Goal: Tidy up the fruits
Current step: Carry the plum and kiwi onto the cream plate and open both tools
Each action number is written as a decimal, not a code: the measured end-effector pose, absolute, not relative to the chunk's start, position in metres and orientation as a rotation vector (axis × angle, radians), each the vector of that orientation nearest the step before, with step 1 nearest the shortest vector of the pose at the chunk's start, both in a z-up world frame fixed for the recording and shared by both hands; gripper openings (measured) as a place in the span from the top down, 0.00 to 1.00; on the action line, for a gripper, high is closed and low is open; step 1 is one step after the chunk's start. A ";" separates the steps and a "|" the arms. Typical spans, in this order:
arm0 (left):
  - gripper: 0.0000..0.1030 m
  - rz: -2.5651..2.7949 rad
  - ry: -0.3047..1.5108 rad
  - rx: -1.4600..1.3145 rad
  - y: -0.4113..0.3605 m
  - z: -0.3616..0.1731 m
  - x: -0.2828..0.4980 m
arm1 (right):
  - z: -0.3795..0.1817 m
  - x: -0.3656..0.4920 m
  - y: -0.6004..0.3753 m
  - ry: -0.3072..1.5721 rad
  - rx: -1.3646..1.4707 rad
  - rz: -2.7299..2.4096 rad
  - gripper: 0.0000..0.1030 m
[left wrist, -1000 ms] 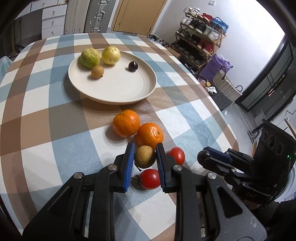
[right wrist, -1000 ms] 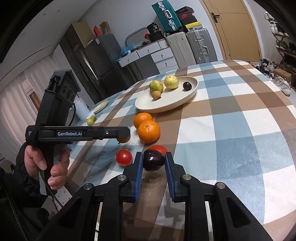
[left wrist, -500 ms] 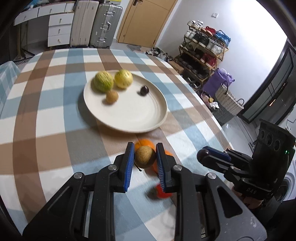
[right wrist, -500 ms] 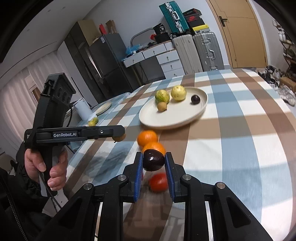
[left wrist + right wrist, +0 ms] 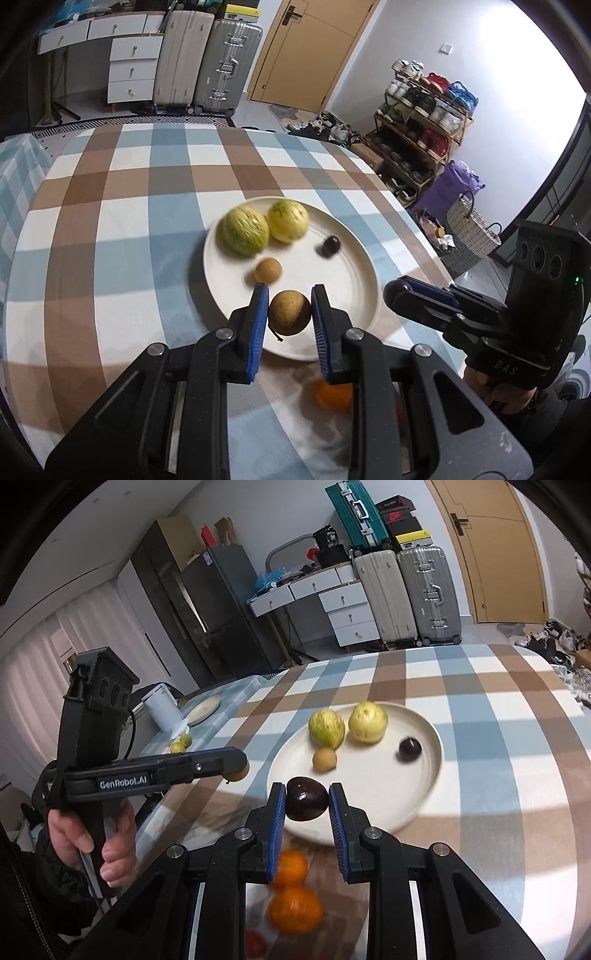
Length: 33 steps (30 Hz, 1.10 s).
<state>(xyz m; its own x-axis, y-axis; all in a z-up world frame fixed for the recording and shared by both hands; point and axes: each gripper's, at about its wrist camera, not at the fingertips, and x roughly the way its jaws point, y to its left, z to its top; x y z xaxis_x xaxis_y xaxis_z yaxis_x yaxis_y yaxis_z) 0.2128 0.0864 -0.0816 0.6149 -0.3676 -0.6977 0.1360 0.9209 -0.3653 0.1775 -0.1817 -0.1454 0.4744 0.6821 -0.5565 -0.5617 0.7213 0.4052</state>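
Step in hand: transport of two fruits to the plate [image 5: 364, 280], which sits toward the far middle of the bench [image 5: 110, 229].

Left gripper [image 5: 289, 312]: clamped on a brown round fruit [image 5: 289, 312], held above the plate's near rim. Right gripper [image 5: 307, 799]: clamped on a dark purple fruit [image 5: 307, 799], likewise held over the near rim as seen from its own camera.

Plate contents: two yellow-green fruits [image 5: 245, 230], one small brown fruit [image 5: 268, 270] and one small dark fruit [image 5: 330, 246], grouped toward the far side. The near half of the plate is bare.

Remaining on the bench, nearer the operator than the plate: two oranges [image 5: 294, 909] and a red fruit [image 5: 255, 943], partly hidden behind the gripper.

Next move, as judged: lower each fruit onto the bare near half, keep clear of the fruits already placed, and open only once each rests on the plate, since round fruit may roll.

Change from one second ago: both grippers have advanced from above the oranges and tomatoes to the plate's near rim; the grip on each fruit is unchanged.
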 end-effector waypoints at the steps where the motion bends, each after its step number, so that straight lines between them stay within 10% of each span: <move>1: 0.80 -0.294 0.865 -0.294 0.089 -0.084 0.219 | -0.146 0.184 -0.179 0.763 0.175 0.766 0.77; 30: 0.79 -0.323 0.915 -0.300 0.101 -0.143 0.296 | -0.195 0.281 -0.121 0.939 0.148 0.692 0.76; 33: 0.74 -0.295 0.912 -0.285 0.103 -0.141 0.296 | -0.191 0.280 -0.124 0.921 0.170 0.692 0.55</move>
<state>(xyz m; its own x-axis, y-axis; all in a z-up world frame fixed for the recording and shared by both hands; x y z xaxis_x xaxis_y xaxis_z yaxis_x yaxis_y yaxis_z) 0.2959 0.1028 -0.1409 0.5778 -0.3682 -0.7284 0.1291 0.9225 -0.3638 0.2801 -0.1241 -0.1906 0.4084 0.6154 -0.6741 -0.4759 0.7738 0.4180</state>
